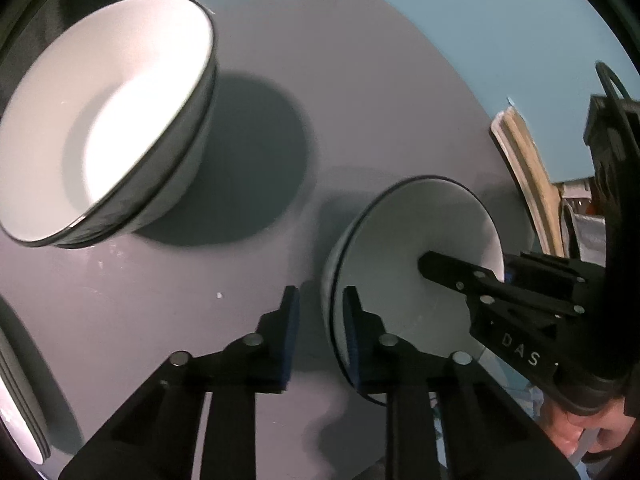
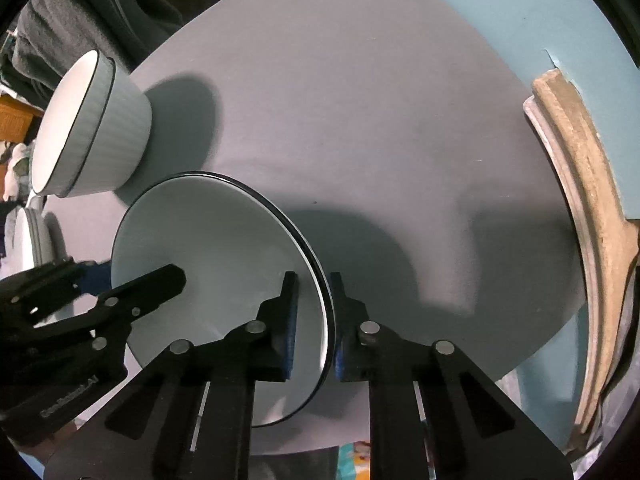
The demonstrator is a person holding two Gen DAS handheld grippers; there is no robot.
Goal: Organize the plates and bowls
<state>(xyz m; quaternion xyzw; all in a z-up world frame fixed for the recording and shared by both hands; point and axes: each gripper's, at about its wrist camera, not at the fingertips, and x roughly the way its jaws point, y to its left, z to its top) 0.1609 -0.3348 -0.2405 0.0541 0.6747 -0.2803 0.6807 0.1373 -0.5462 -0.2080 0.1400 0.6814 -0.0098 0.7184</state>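
Grey round bench (image 2: 380, 80), white plate (image 2: 208, 240) near its middle, left gripper (image 1: 320, 334) clamped on plate's left rim, right gripper (image 2: 314, 320) clamped on its right rim, stacked white bowls (image 1: 104, 120) far left.

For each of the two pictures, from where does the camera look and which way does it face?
Left wrist: on the left gripper, facing steeply down at the grey table; its fingers straddle the plate rim.
Right wrist: on the right gripper, facing steeply down; its fingers pinch the plate's opposite rim.
Shared: plate, stacked bowls, table, each other's gripper.
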